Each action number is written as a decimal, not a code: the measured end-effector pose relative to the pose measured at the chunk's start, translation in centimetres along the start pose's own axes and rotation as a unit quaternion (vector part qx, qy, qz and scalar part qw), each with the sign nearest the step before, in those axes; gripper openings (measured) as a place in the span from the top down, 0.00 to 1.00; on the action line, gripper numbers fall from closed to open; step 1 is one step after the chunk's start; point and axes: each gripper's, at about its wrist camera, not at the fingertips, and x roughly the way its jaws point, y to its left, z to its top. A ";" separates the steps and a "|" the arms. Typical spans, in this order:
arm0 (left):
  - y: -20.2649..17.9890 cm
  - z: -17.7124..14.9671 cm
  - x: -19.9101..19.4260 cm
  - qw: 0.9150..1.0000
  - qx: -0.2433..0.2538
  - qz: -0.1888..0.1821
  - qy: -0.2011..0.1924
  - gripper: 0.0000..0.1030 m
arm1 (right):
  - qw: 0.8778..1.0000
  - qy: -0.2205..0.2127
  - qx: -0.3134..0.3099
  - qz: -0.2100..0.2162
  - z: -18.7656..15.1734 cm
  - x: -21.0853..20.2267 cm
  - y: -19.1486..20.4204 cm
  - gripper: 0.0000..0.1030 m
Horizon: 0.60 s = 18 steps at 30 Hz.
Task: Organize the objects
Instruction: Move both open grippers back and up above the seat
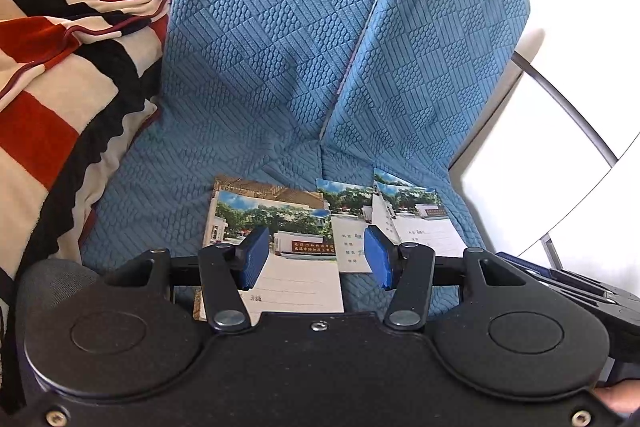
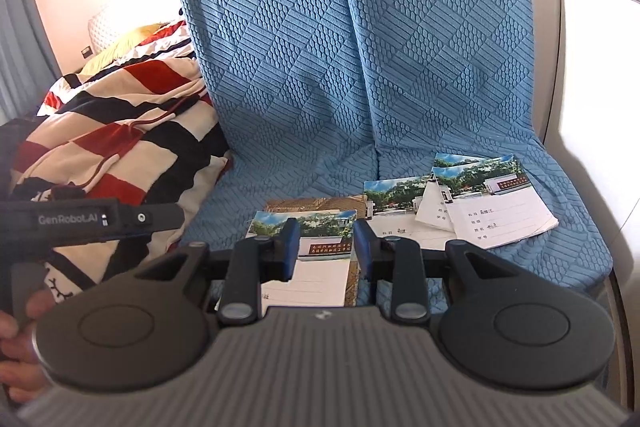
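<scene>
In the left wrist view, the left gripper (image 1: pixel 316 259) is held over the blue seat cover (image 1: pixel 248 131) with its blue pads (image 1: pixel 256 259) spread apart and nothing pinched between them. Below the left pad a stack of two booklets (image 1: pixel 288 227) is seen lying flat on the seat, its near edge hidden by the gripper body. A second booklet (image 1: pixel 348 227) is laid just to the right of it, and a further pair (image 1: pixel 420 223) is found beyond that, close to the right edge of the seat cover. Bare blue fabric is left open between the booklets and the seat back. A striped blanket (image 1: pixel 68 75) is heaped along the left side, and part of the right gripper (image 1: pixel 592 291) is seen at the lower right.

In the right wrist view, the right gripper (image 2: pixel 326 251) is shown with its pads (image 2: pixel 290 251) parted by a narrow gap, nothing being gripped. The stacked booklets (image 2: pixel 312 227) are seen beneath them, the single booklet (image 2: pixel 396 211) just to the right, and the overlapping pair (image 2: pixel 492 203) near the seat's right edge. The striped blanket (image 2: pixel 120 143) is piled on the left, the left gripper (image 2: pixel 100 223) reaches in before it, and a hand (image 2: pixel 20 347) is seen at the lower left corner
</scene>
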 end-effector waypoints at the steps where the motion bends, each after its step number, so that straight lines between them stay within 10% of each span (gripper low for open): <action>1: -0.1 0.0 0.1 1.000 0.001 -0.002 0.003 0.51 | 1.000 0.001 0.001 -0.001 -0.1 0.0 -0.2 0.68; 18: -3.6 -0.5 2.0 0.999 0.024 -0.012 0.018 0.51 | 0.999 0.002 0.021 -0.029 -1.3 -0.7 -3.5 0.68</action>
